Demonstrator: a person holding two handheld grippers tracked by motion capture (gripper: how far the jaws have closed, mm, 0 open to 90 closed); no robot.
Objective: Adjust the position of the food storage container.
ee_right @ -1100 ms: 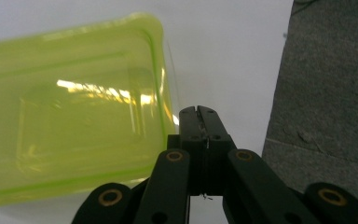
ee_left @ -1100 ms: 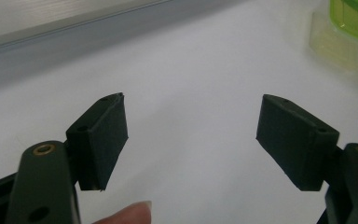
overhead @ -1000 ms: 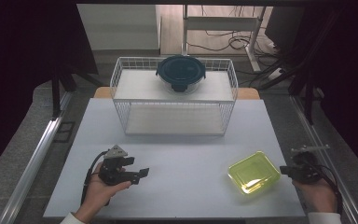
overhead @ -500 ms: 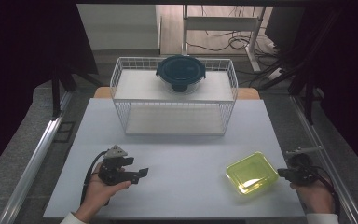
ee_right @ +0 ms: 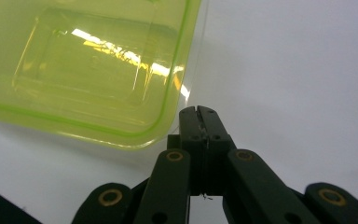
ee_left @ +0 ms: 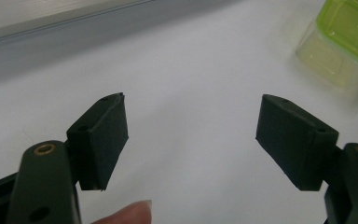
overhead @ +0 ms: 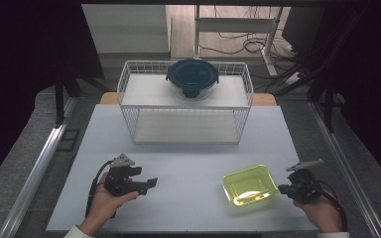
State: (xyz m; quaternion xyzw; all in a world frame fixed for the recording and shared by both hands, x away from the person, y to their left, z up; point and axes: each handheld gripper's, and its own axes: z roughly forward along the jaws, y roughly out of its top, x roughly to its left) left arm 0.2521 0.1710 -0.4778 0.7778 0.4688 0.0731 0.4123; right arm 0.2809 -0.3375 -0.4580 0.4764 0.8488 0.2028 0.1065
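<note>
Yellow-green container [overhead: 249, 185] sits untouched beside the right gripper [ee_right: 198, 112], jaws closed empty; left gripper [ee_left: 191, 135] gapes wide

Glossy clear-green plastic container [overhead: 249, 185]; matt table [overhead: 188, 163].

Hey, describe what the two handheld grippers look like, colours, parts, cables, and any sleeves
Both are black. The left gripper has a grey three-cornered plate on top, a black cable looping off its body, and flat rectangular black pads. The right gripper carries a grey plate too, with a black cable trailing by the wrist. Brass-coloured pins sit in the jaw links. White cuffs show at both wrists.
</note>
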